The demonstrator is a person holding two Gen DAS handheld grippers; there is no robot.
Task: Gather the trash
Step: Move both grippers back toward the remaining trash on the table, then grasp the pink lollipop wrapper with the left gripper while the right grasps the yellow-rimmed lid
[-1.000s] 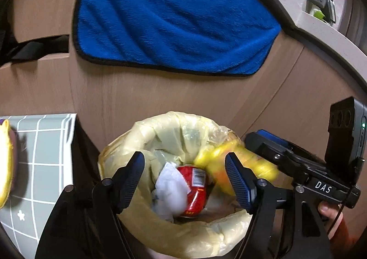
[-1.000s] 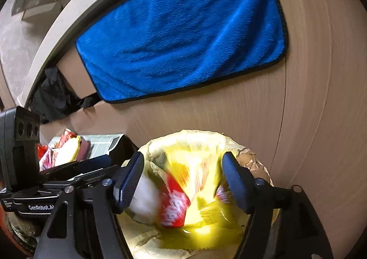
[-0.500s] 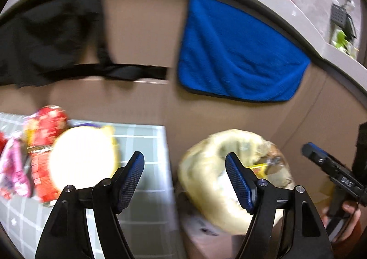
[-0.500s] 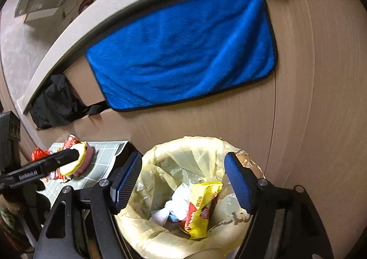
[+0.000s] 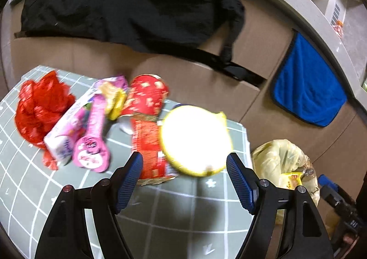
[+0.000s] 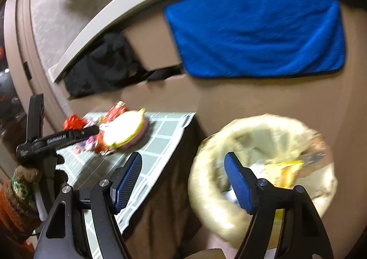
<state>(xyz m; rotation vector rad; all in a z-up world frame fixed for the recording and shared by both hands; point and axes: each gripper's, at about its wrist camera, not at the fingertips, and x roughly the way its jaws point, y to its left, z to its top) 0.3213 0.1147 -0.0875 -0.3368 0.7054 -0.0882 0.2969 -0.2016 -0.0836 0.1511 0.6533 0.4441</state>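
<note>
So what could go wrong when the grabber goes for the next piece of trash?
The open left gripper faces a crowded heap: the round yellow lid overlaps the red printed wrapper, so it might grab both or knock the pink plastic tube away. The lid sits near the edge of the green grid mat, so a push could slide it off, missing the yellow-lined trash bin.

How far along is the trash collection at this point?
Partly done: the lined bin already holds a yellow wrapper. Nothing is in hand; left gripper and right gripper are open and empty. Left: the wrapper pile on the table.
</note>
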